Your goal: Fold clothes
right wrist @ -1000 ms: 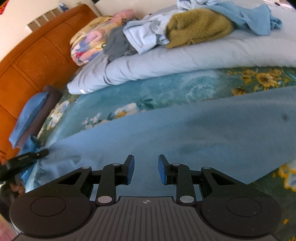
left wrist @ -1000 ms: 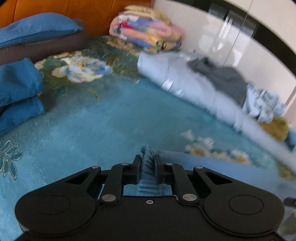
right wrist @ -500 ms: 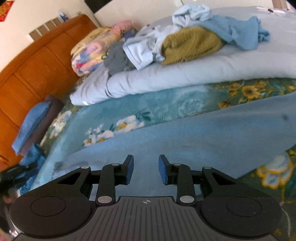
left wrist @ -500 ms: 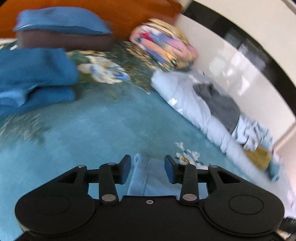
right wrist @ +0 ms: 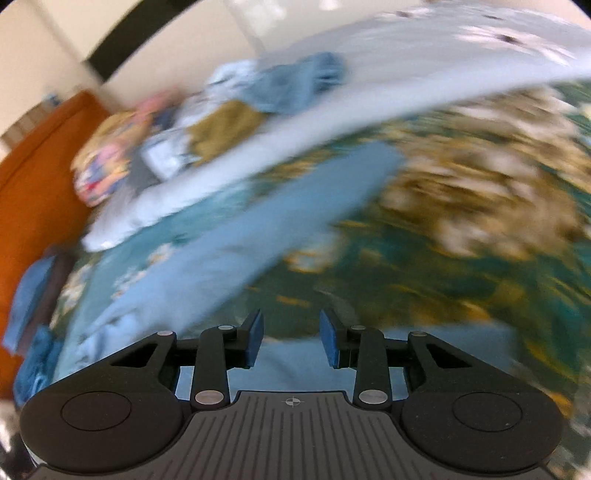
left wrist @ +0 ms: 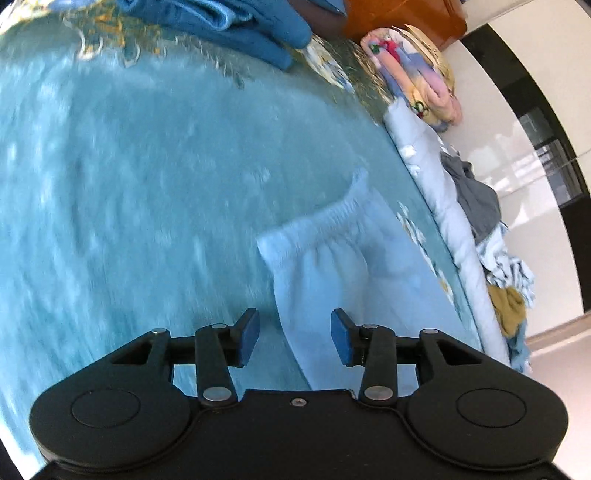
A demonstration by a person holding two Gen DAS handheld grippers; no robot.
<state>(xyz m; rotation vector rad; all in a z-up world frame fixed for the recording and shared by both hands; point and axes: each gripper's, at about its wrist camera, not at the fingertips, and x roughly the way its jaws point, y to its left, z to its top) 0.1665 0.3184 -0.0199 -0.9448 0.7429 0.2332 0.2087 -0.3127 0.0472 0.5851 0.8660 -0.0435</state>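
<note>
Light blue fleece trousers (left wrist: 332,266), elastic waistband gathered, flat and stretched long across the teal floral bedspread (left wrist: 129,177)

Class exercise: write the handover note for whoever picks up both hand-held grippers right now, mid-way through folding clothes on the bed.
Left hand-held gripper: jaws opening, nothing pinched; the light blue trousers' elastic waistband lies flat just ahead.
Right hand-held gripper: jaws opening, empty, over blue cloth at the garment's other end; view blurred.
Trousers lie stretched along the floral bedspread.
Done: folded blue items stacked near the headboard.
Left: fold these trousers, then the heap of unfolded clothes on the pale quilt.
</note>
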